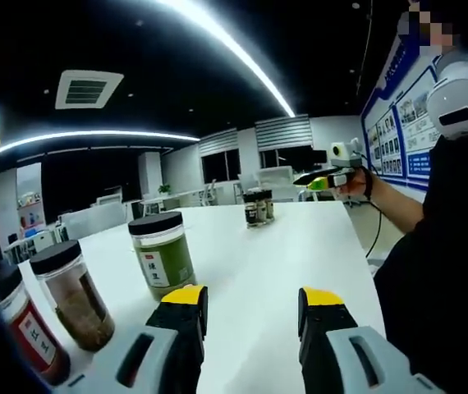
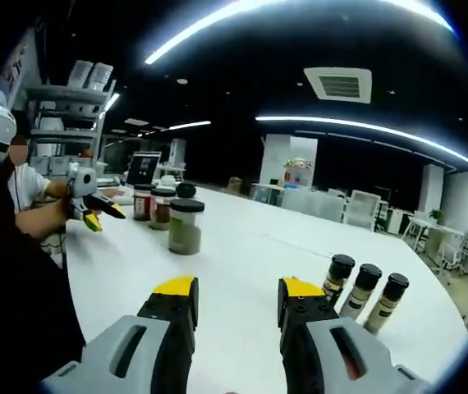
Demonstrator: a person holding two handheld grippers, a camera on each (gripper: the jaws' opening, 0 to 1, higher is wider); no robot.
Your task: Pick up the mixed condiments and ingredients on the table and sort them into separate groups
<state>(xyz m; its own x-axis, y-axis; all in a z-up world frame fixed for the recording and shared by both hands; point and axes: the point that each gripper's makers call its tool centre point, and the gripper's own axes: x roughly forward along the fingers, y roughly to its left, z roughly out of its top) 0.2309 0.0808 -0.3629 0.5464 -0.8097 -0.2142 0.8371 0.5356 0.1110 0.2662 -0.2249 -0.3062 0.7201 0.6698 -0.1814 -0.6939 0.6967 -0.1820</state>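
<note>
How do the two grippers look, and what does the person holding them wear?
Both the left gripper and the right gripper have grey moulded bodies with slot-shaped openings and black jaws capped in yellow. Seen from the opposite view, each carries a white housing on top. A black cable hangs below the right gripper. The person wears a dark sleeve and a white headset.

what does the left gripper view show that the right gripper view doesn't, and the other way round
Left gripper view alone: wall posters behind the person, and the label on the green-filled jar facing the camera.

Right gripper view alone: a shelf rack and a laptop past the jars.

Both: the white table, the wide jars, the three small dark-capped bottles standing in a row, and the other gripper across the table. The left gripper and right gripper are both open and empty.
</note>
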